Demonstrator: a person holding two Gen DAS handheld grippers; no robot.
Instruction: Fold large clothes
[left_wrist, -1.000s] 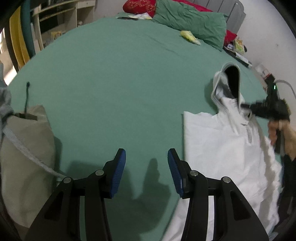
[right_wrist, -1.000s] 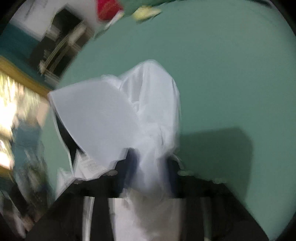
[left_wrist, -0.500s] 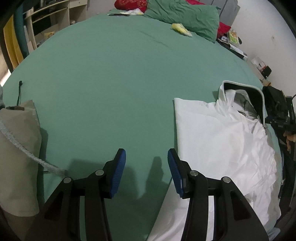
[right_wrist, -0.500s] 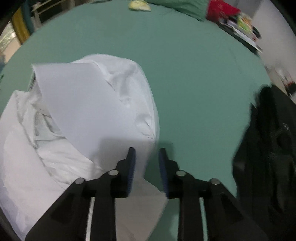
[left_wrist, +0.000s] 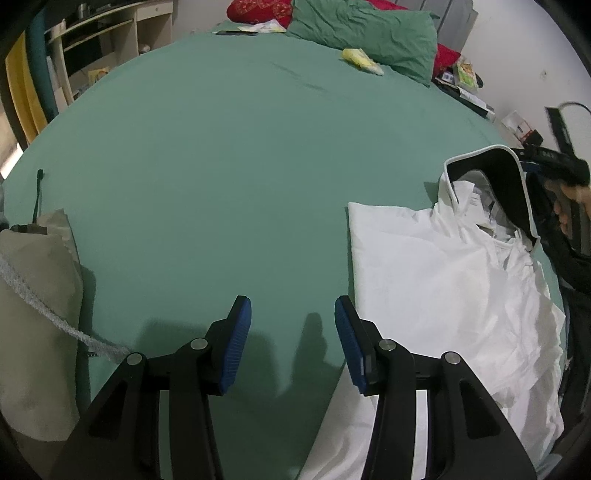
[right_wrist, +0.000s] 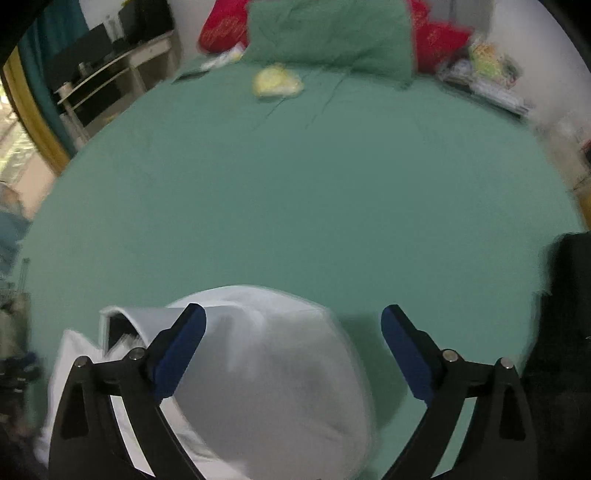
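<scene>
Nearest me: left hand-held gripper (left_wrist: 292, 334), jaws apart, empty. Right hand-held gripper (right_wrist: 293, 345), jaws wide, empty, over the white hooded garment (left_wrist: 443, 280), which lies rumpled on the green bed (left_wrist: 229, 158), dark-lined hood (left_wrist: 506, 184) farthest. Beyond: green pillow (left_wrist: 364, 31).

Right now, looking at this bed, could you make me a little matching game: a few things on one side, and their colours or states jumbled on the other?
Things:
1. hooded garment
2. bed sheet
3. right gripper
4. small packet by the pillow

Colours or states:
A. green
B. wide open, holding nothing
C. pale yellow
D. white, with a dark hood lining

Pairs: 1-D, 2-A, 3-B, 4-C
</scene>
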